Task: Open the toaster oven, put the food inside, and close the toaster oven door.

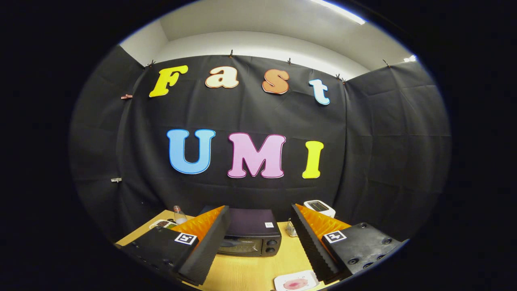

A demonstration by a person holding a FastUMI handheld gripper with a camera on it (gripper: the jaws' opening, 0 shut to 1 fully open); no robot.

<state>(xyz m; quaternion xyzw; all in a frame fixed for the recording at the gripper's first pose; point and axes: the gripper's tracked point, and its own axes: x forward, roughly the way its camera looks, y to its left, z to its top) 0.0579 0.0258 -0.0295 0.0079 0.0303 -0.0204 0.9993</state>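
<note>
Basically nothing's done yet as far as I can tell. The wooden counter [246, 275] carries one toaster oven [249, 233], sitting beyond the fingers and framed between them, door looking shut, so opening, loading and closing are all left to do. The gripper [258, 226] is released, fingers spread wide, holding nothing and well short of the oven. One white device [320, 207] sits behind the oven's right side. One plate with pinkish food [297, 281] lies just ahead of the right finger. One more dish [161, 223] and one small bottle [179, 214] sit past the left finger
</note>
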